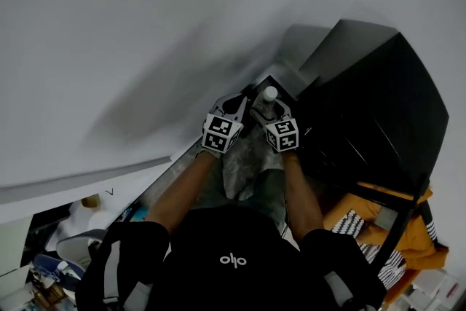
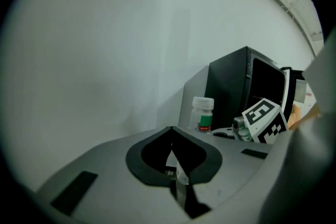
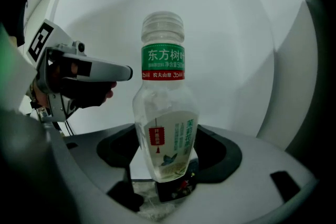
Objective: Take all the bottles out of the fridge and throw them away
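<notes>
Two tongs are held out side by side in front of the person, close to a white wall (image 1: pixel 145 47) that fills most of the space ahead. The left gripper (image 2: pixel 176 165) has its jaws pressed together with nothing between them. The right gripper (image 3: pixel 168 186) pinches the base of a clear plastic bottle (image 3: pixel 164 113), which stands upright above its jaws. It has a white cap, a green band round the neck and a little pale liquid at the bottom.

From above, the bottle's cap (image 1: pixel 270 92) shows just ahead of the right gripper (image 1: pixel 266 111), with the left gripper (image 1: pixel 240 100) right beside it; the two nearly touch. From the right gripper's side, the left gripper (image 3: pixel 126 72) points across at the bottle's neck, level with the green band but a little apart from it.

The black fridge (image 1: pixel 378 113) stands just to the right of the hands, against the wall. In the left gripper view the bottle (image 2: pixel 202 114) stands in front of the fridge's (image 2: pixel 231 92) near corner. An orange thing (image 1: pixel 415 233) lies on the floor below the fridge, and a heap of clutter (image 1: pixel 65 244) sits well off to the left, beside the person's dark sleeve.
</notes>
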